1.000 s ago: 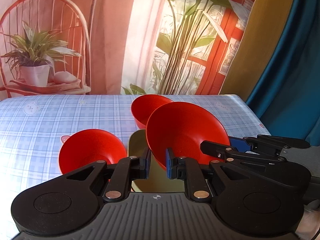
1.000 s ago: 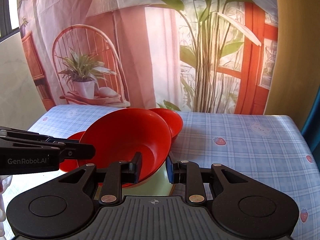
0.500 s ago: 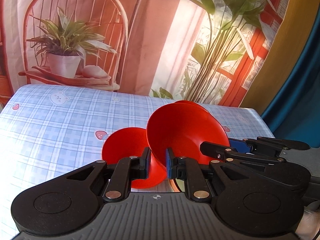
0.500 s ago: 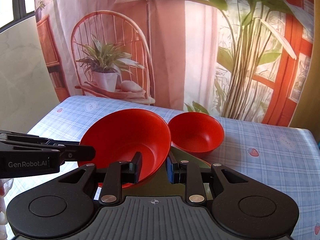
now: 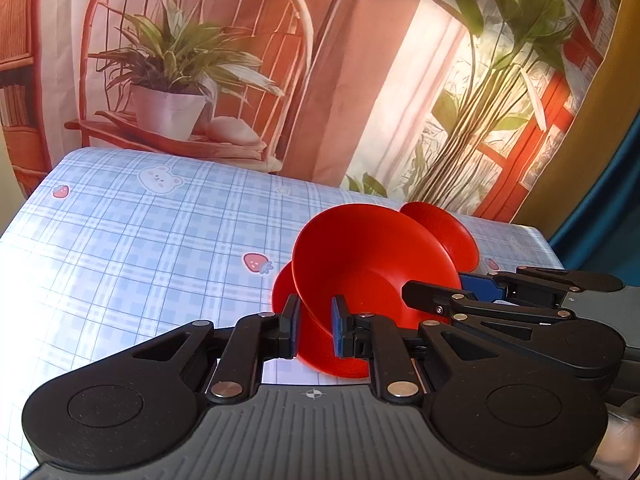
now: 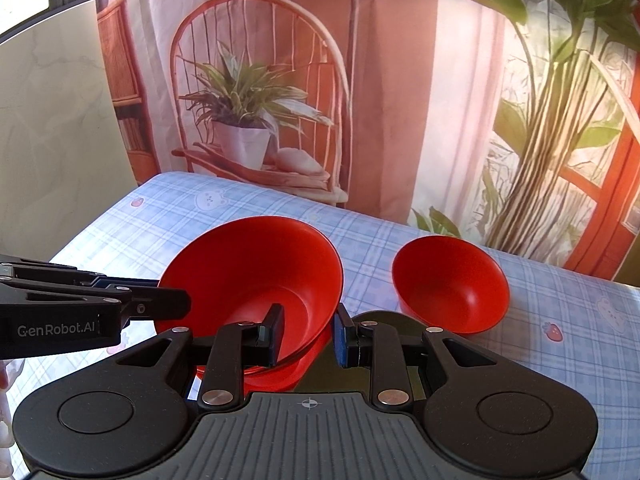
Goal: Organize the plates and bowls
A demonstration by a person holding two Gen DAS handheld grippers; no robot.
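Observation:
My left gripper point(image 5: 314, 330) and right gripper point(image 6: 308, 334) are both shut on the rim of one large red bowl point(image 5: 368, 264), from opposite sides; it also shows in the right wrist view point(image 6: 256, 272). It hangs tilted just over a second red bowl point(image 5: 282, 292), whose edge shows beneath it point(image 6: 292, 372). A third red bowl point(image 6: 450, 284) stands apart on the table to the right, partly hidden in the left wrist view point(image 5: 444, 228). A dark plate point(image 6: 380, 318) lies under my right gripper.
The table wears a blue checked cloth point(image 5: 140, 248) with bear and strawberry prints. A printed backdrop point(image 6: 360, 80) hangs behind its far edge. A blue curtain point(image 5: 600, 200) is at the right.
Both grippers have carried the large bowl left, off the dark plate and away from the right bowl, until it sits over the second bowl.

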